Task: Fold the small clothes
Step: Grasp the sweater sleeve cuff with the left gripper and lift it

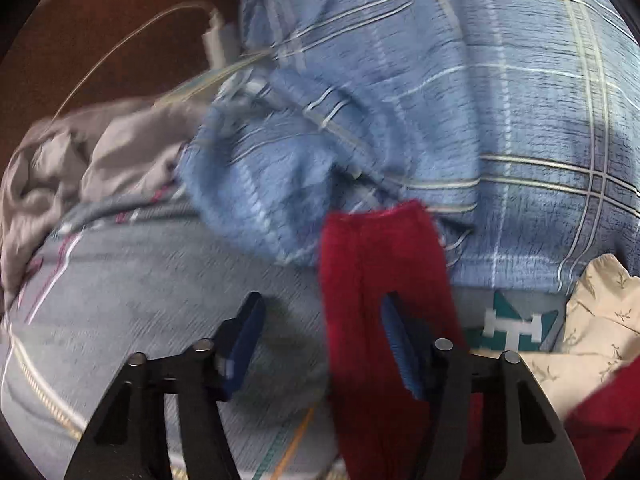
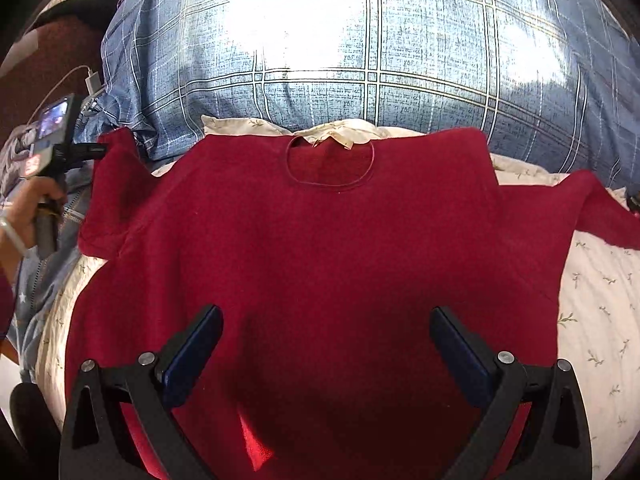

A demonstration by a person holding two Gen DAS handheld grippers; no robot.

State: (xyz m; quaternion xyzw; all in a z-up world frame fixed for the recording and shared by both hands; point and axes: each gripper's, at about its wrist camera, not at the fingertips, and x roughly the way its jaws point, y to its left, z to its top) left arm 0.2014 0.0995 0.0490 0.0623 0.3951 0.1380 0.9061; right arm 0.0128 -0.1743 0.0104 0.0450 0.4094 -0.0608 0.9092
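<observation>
Left tongs (image 1: 320,344) hold the red sweater's (image 2: 320,260) left sleeve (image 1: 376,280) draped over one finger, whether pinched I cannot tell, right tongs (image 2: 326,344) spread above the sweater lying flat on a floral pillow (image 2: 600,320), blue plaid bedding (image 2: 400,60) behind.

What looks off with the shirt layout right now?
The red shirt lies flat, but its sleeve beside the left gripper is lifted and folded, unlike the other sleeve, which lies spread out.

The left wrist view is heavily motion-blurred, while the right wrist view is sharp, with bright glare patches on the plaid blanket (image 2: 360,52), gripper shadow on the red sweater (image 2: 320,260), and fisheye-curved, dark-vignetted edges.
</observation>
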